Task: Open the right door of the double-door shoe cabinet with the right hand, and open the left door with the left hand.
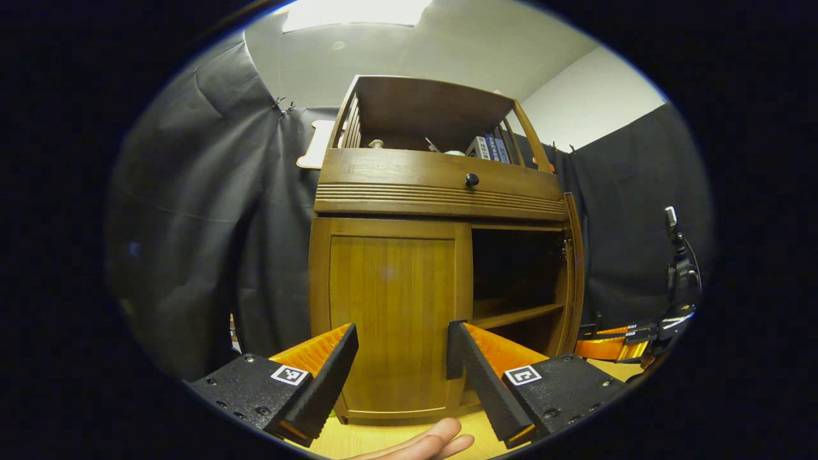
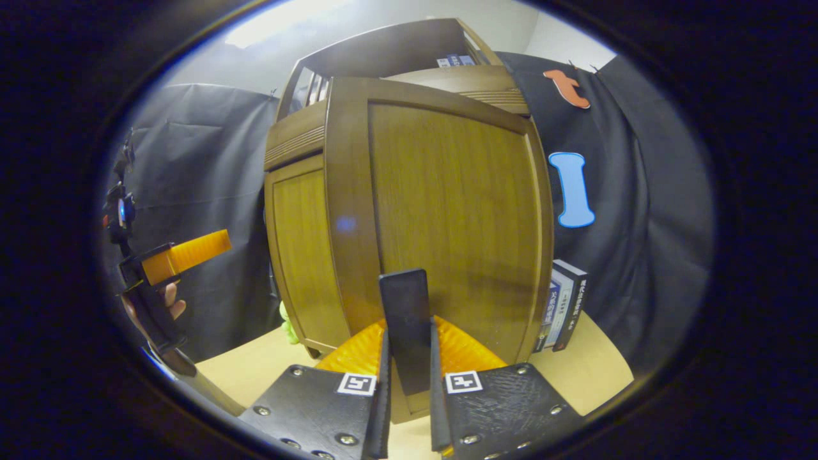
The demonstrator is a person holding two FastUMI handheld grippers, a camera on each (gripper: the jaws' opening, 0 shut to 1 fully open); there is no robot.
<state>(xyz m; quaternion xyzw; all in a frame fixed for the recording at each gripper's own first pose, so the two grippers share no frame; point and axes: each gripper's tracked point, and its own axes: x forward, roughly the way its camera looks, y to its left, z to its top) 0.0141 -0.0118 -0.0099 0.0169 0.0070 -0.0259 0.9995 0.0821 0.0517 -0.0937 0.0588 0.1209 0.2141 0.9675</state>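
Note:
The wooden shoe cabinet (image 1: 441, 191) stands on a light table. Its left door (image 1: 390, 313) is closed, and my left gripper (image 1: 402, 361) hangs open just in front of its lower half, apart from it. The right door (image 1: 577, 275) is swung out edge-on, baring a dark shelf compartment (image 1: 517, 275). In the right gripper view the right door (image 2: 447, 211) faces me, and my right gripper (image 2: 407, 383) is shut on a flat black handle (image 2: 404, 313) at its lower part. The right gripper (image 1: 613, 347) also shows beside the open door, and the left gripper (image 2: 182, 253) at the far left.
A drawer with a black knob (image 1: 471, 179) sits above the doors, under an open top shelf with books (image 1: 489, 148). Boxed books (image 2: 562, 306) lean by the cabinet's right side. A green object (image 2: 287, 326) lies at its foot. A hand (image 1: 425, 444) shows below.

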